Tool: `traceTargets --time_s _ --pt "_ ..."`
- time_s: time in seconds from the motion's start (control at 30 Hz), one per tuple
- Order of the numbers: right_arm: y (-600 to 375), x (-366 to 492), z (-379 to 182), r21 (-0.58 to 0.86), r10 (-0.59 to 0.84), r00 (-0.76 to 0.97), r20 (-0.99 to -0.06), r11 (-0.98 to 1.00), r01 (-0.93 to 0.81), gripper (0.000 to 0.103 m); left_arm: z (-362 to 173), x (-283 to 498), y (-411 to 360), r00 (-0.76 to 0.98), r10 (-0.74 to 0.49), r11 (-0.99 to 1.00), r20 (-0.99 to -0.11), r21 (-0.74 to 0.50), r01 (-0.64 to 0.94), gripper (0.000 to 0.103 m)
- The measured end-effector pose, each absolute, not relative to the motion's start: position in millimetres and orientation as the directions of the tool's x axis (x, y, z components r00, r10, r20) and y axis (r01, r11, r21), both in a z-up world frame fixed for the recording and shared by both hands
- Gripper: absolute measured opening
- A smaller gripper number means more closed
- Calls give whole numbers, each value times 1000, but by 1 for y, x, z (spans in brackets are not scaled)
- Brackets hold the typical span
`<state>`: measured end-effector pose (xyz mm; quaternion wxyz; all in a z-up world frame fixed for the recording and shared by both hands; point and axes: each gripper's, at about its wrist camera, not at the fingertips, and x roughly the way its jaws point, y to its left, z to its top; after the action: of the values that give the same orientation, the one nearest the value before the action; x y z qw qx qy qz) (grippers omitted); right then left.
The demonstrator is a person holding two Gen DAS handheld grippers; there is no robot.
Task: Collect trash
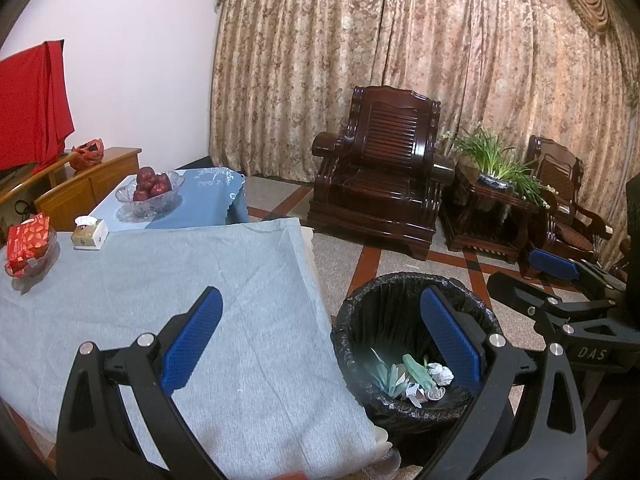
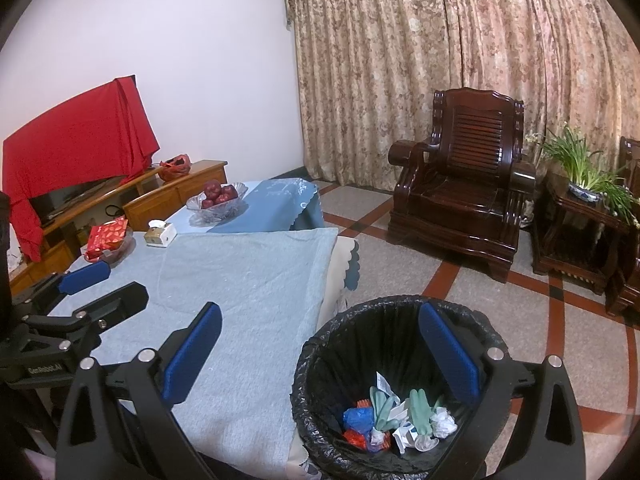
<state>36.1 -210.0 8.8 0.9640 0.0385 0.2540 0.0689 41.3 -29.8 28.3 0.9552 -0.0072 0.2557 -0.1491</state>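
Risk: a false finish was judged possible, since scraps hidden by the fisheye rim or lying beyond the desk's far edge could be missed.
Risk, second: the bin liner (image 2: 320, 344) was seen draped loosely over the rim; a finger lowered into the bin could snag it and pull it inward.
Risk, third: the two grippers were held close together over the desk's right edge, so a knock between them was judged likely if both were swung at once.
Trash bin (image 2: 396, 468): stood on the floor, just beside the desk's right edge.
Trash (image 2: 420, 416): crumpled paper, green gloves and blue and red wrappers were seen at the bottom of the bin, below and between the right gripper's fingers.
Left gripper (image 1: 320, 348): jaws spread wide, nothing held; one finger was over the desk cloth, the other over the bin mouth.
Right gripper (image 2: 320, 356): jaws likewise wide apart and empty, straddling the desk's right edge and the bin.
Desk (image 1: 160, 280): no loose trash was noted on the grey cloth.
Far-left corner: a tissue box (image 1: 90, 233) and a red packet (image 1: 28, 242) were left standing, judged not to be trash.
Progress: collection was judged nearly or fully done.
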Motion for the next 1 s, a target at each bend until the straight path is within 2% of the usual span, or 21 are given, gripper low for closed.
traceTargets --time_s 1.0 --pt "-210 36 9 111 152 861 -486 987 -112 97 31 41 -31 823 -289 955 -489 -91 281 97"
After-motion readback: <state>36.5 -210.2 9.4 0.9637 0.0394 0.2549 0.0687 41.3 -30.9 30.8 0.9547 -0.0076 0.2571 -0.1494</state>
